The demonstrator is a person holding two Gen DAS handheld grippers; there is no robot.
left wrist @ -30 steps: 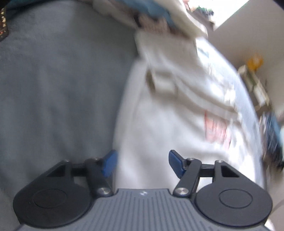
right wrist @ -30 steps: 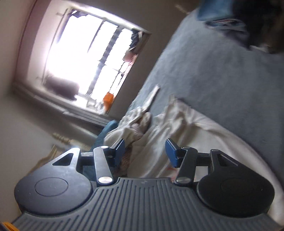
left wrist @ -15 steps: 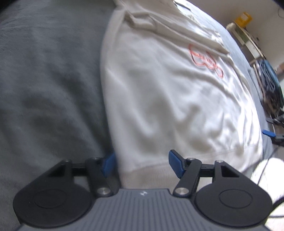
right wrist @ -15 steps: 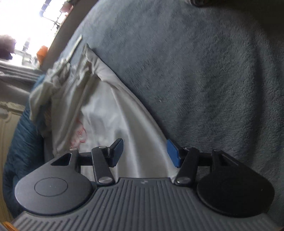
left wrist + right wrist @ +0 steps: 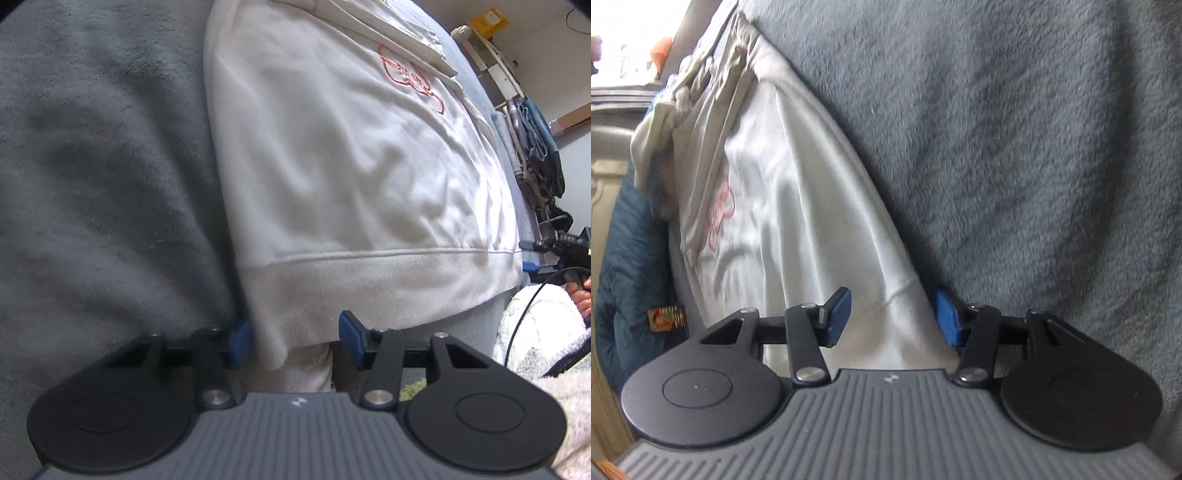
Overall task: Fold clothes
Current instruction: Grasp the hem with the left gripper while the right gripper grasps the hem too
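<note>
**Item 1: white sweatshirt** [image 5: 351, 155]. Lies flat on the grey fleece blanket [image 5: 96, 177], with the pink print well ahead of your left claw. The ribbed hem band [image 5: 369, 280] runs across just in front of the left claw, and one hem corner droops between its fingers.

**Item 2: left claw** [image 5: 293, 334]. About half open; its jaws have just been closing, with the hem corner in the gap. The blue pads [image 5: 240, 341] do not look pressed on the cloth, so count nothing as held yet.

**Item 3: right claw** [image 5: 894, 317]. Also about half open and just closing, astride the sweatshirt's other hem corner [image 5: 908, 295]. The far pad sits where cloth meets blanket. Nothing looks gripped.

**Item 4: hazards.**
- You may pinch blanket pile along with the hem, chiefly on the right claw's outer pad. The bedding would then lift with the garment.
- You may catch only the top layer of the band. The back layer would sag and the fold would come out crooked.
- If the left corner slips out as you close, one side rises alone and the body skews.
- Uneven lift between your two hands would wrinkle the front panel.
- The loose garments [image 5: 665, 99] bunched far ahead of the right claw could snag a fold carried toward them.
</note>
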